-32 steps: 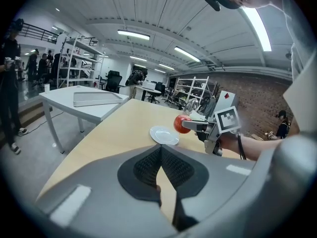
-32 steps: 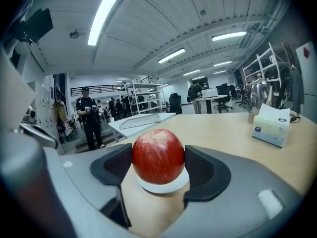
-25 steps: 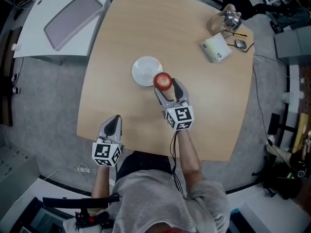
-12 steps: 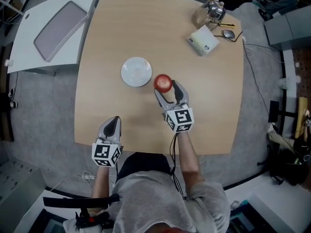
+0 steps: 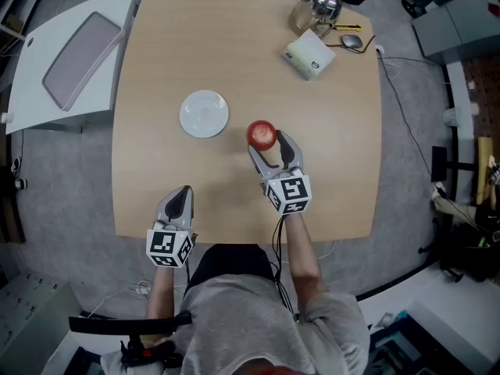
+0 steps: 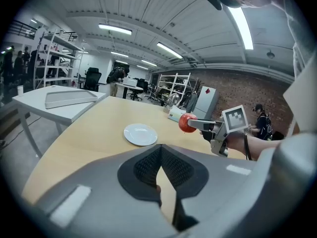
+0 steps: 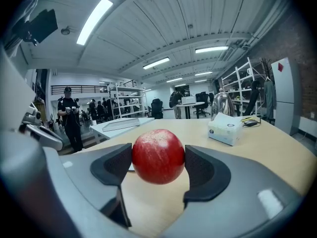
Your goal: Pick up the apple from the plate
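Right forearm stretched forward from the body over the near edge of the pale wooden worktop [image 5: 234,53], bare below a grey sleeve. Right tool [image 5: 268,143] level and aimed away and slightly left, marker cube at the wrist end. Pinches the red, faintly speckled apple [image 5: 262,134] between both dark pads, one pressed on each flank [image 7: 158,156]. Apple held above the worktop, clear of the small round white plate [image 5: 204,114] and to its right in the head view. Near-round fruit, no long axis readable; stem end not made out.

Left arm drawn in close to the body. Left tool [image 5: 181,194] at the near worktop edge, pointing forward, well apart from plate and apple. Pads pressed together at the tips, nothing between them [image 6: 159,170].

At the far right corner: white tissue box [image 5: 309,55] just beside a glass kettle [image 5: 312,8]. Off the worktop's left side: white side table [image 5: 31,84].
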Demonstrator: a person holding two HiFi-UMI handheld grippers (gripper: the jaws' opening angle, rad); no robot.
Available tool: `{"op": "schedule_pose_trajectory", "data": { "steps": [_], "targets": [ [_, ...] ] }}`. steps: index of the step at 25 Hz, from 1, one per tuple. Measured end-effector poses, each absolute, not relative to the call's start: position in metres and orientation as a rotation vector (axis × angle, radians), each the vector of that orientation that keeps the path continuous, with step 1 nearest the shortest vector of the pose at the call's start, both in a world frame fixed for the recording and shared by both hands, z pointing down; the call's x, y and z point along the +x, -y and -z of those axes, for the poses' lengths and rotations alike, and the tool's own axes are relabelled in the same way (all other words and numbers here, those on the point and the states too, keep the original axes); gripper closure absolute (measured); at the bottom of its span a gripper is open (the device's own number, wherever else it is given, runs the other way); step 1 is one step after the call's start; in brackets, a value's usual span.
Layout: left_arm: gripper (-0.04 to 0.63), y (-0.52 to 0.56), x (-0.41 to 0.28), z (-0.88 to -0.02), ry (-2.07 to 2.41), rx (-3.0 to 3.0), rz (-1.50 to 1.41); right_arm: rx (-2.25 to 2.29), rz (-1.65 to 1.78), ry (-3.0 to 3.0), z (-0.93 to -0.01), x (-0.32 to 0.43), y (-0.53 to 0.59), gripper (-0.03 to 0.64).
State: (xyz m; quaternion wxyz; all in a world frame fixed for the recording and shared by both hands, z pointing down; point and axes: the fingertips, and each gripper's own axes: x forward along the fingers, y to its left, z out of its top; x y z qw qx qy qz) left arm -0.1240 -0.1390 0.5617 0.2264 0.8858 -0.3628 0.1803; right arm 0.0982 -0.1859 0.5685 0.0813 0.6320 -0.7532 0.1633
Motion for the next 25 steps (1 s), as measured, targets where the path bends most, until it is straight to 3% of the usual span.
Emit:
{"op": "schedule_pose_trajectory", "data": {
  "steps": [25],
  "targets": [
    [0.575,0.1,-0.047,-0.566,0.791,2.54,-0.562,2.097,-0.525,2.083,-0.577,0.185,0.104,0.276]
  ]
}}
